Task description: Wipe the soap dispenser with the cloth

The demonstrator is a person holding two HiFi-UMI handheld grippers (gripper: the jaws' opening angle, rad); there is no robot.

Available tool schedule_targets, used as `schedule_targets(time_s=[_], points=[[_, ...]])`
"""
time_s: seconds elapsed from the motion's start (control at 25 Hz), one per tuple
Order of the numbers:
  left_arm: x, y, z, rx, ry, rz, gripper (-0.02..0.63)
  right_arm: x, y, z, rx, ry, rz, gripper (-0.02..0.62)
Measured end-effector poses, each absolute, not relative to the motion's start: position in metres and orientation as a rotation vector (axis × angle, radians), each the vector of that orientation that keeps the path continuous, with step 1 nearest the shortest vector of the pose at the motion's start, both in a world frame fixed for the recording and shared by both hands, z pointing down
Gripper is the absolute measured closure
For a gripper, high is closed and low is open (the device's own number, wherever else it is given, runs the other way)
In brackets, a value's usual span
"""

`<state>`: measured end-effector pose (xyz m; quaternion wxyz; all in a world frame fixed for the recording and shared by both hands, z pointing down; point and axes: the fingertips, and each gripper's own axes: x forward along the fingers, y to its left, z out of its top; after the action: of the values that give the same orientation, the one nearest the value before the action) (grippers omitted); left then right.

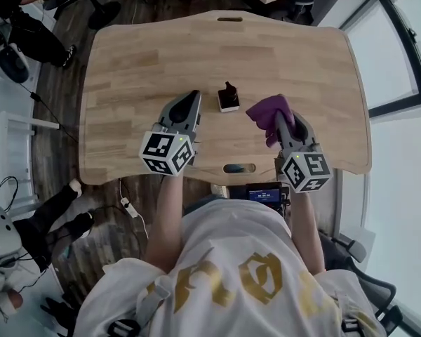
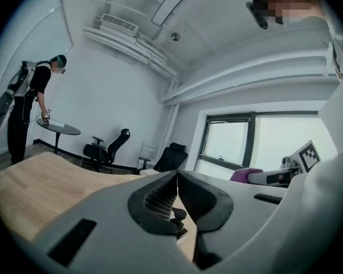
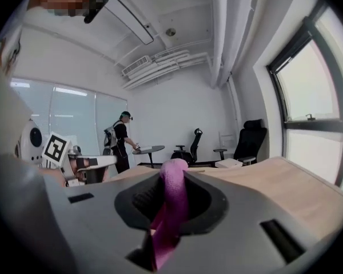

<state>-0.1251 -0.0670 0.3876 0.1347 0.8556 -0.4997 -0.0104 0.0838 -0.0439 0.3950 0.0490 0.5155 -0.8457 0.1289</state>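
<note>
Left gripper (image 1: 194, 95): I read it fully closed, nothing held. Right gripper (image 3: 172, 174): clamped on crumpled purple cloth (image 1: 268, 112). Small black-topped soap dispenser (image 1: 228, 97), base seemingly white, stands just ahead, between both tips.

Soap dispenser (image 1: 229, 98): small, dark, with a pump head on top and a pale edge showing along its lower body. It stands upright on the light wooden table (image 1: 154, 55), near the middle of the near half of the top. In the left gripper view it appears low and small (image 2: 177, 217), dark in outline; finer detail cannot be made out.

Cloth (image 1: 270, 114): purple, soft, bunched into folds. It is clamped between the jaws of the right gripper (image 3: 172, 178), rising as a rounded fold above the tips and trailing down between them (image 3: 170, 207). It sits just right of the dispenser, near it but not touching.
</note>
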Motion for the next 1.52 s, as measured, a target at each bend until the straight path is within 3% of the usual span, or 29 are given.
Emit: schedule_targets(time_s=[1.2,1.36,1.52], points=[[-0.111,-0.111,0.487,2.427,-1.306,0.193,0.591,0.097,-0.1,0.46,1.453,-2.605,0.542,0.541],[-0.101,-0.112,0.51,2.439,-1.209,0.248,0.483,0.095,-0.106,0.475,1.424,-2.595,0.572,0.541],[-0.088,-0.112,0.53,2.474,-1.104,0.31,0.423,0.092,-0.113,0.488,1.397,-2.582,0.596,0.541]])
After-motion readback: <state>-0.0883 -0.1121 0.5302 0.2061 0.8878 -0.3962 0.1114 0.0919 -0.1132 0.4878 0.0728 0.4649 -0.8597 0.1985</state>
